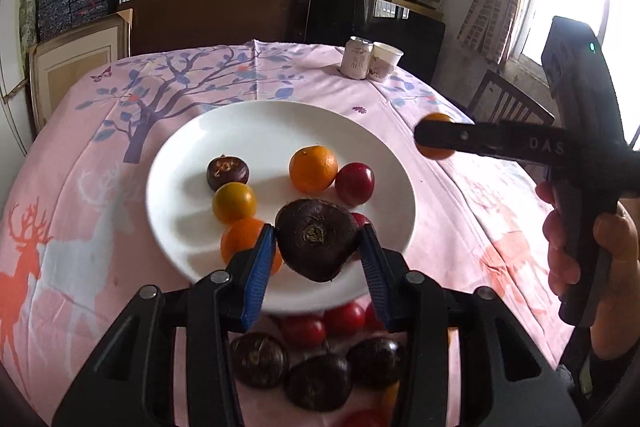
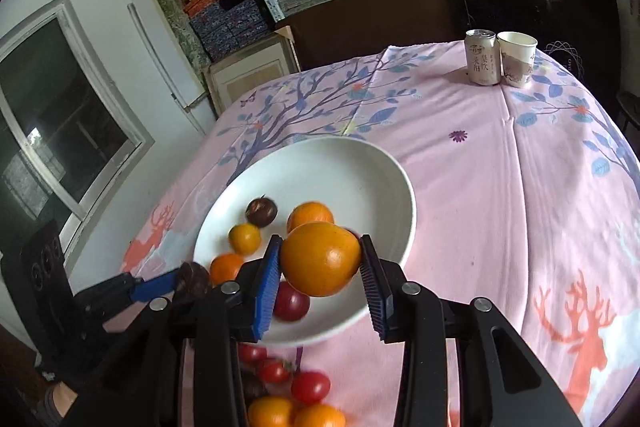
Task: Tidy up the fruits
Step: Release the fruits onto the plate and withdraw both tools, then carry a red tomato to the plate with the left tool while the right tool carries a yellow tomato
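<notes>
Orange (image 2: 320, 259) clamped in right hand-held gripper (image 2: 322, 259), above plate (image 2: 360, 163)

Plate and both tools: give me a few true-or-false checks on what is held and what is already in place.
1. The left tool holds a dark purple fruit. True.
2. The right tool is empty. False: it is shut on an orange fruit.
3. The white plate has no fruit on it. False: several pieces lie on it, among them a dark one, orange ones and a red one.
4. A can and a paper cup stand side by side at the far end of the table. True.
5. More fruit lies on the pink cloth near the plate's close edge. True.
</notes>
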Demonstrator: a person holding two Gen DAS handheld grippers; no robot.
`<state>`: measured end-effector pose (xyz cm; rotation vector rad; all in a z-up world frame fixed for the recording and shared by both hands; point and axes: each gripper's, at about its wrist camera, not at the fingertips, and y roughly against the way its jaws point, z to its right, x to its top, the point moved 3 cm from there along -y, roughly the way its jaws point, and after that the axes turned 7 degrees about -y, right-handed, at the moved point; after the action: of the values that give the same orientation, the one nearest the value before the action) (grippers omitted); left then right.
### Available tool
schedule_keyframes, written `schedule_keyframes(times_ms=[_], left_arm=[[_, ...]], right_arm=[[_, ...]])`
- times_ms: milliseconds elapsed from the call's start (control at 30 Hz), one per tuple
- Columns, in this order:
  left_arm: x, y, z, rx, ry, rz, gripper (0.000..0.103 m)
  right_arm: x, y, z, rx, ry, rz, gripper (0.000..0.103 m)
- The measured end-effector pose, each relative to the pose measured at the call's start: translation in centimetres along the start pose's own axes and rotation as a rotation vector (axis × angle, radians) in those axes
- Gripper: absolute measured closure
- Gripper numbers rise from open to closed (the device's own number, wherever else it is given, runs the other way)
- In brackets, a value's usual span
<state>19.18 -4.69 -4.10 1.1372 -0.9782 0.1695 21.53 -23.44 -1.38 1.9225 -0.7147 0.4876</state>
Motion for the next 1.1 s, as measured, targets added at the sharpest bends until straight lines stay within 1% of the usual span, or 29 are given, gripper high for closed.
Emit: schedule_keyframes(times_ms=[67,100,133,167,233,267,300,333,400,467,567,633,700,800,833,900,933,967,1033,1100], left_arm=[[0.8,-2.2,-0.2,0.024,-0.011,-0.035,0.060],[1.0,-3.1,-0.3,0.035,-0.011,-0.056,0.061],[1.2,-3.7,-0.6,0.040,-0.004,-0.071,0.060],[1.4,-3.9,-0.9,0.044,0.009,-0.074,0.058],[1.5,-2.8,-1.4,0.037,0.044,-0.039,0.044],[1.5,-1.8,-1.6,0.041,0.054,-0.010,0.030],[1.3,-0.7,-1.6,0.048,0.056,0.021,0.024],[1.0,0.1,-1.5,0.050,0.051,0.035,0.024],[-0.2,1.9,-1.1,0.038,0.027,0.037,0.024],[-1.9,3.3,-0.3,0.040,-0.016,0.025,0.024],[-5.3,5.3,1.4,0.038,-0.101,-0.004,0.024],[-7.6,6.4,2.7,0.038,-0.158,-0.022,0.024],[-9.7,7.1,3.8,0.045,-0.207,-0.036,0.024],[-11.3,7.2,4.7,0.073,-0.248,-0.047,0.024],[-11.5,6.9,4.8,0.076,-0.250,-0.055,0.025],[-11.9,5.8,4.6,0.059,-0.234,-0.106,0.048],[-12.0,5.1,4.5,0.049,-0.221,-0.137,0.052],[-12.2,4.7,4.4,0.047,-0.212,-0.153,0.054],[-12.2,4.3,4.6,0.038,-0.210,-0.148,0.054],[-12.2,4.0,5.1,0.032,-0.212,-0.144,0.056]], right_arm=[[1.1,-1.7,-0.5,0.000,-0.018,-0.018,0.064],[1.5,-2.2,-0.7,-0.011,-0.019,-0.022,0.060],[1.7,-2.5,-0.8,-0.032,-0.019,-0.020,0.045],[1.8,-2.3,-0.9,-0.040,-0.021,-0.001,0.041],[1.8,-1.6,-1.1,-0.026,-0.007,0.017,0.040],[1.5,-1.0,-1.2,-0.024,0.002,0.027,0.040],[1.1,-0.4,-1.2,-0.026,0.012,0.033,0.040],[0.6,0.2,-1.1,-0.024,0.020,0.033,0.040],[-1.1,1.6,-1.0,-0.010,0.032,0.026,0.040],[-3.0,3.1,-0.5,0.009,0.034,0.019,0.040],[-6.0,5.2,0.6,0.015,0.038,0.023,0.040],[-7.8,6.7,1.6,0.007,0.029,0.050,0.040],[-9.3,8.0,2.5,-0.012,0.018,0.097,0.039],[-10.9,9.3,3.2,0.011,-0.012,0.126,0.039],[-11.4,9.5,3.2,0.024,-0.021,0.122,0.039],[-12.1,9.8,3.2,0.032,-0.025,0.116,0.039],[-12.4,9.9,3.1,0.032,-0.023,0.111,0.039],[-12.6,10.1,3.1,0.030,-0.019,0.108,0.039],[-13.1,10.5,2.9,0.028,-0.008,0.107,0.039],[-13.6,10.7,2.9,0.021,0.000,0.100,0.039]])
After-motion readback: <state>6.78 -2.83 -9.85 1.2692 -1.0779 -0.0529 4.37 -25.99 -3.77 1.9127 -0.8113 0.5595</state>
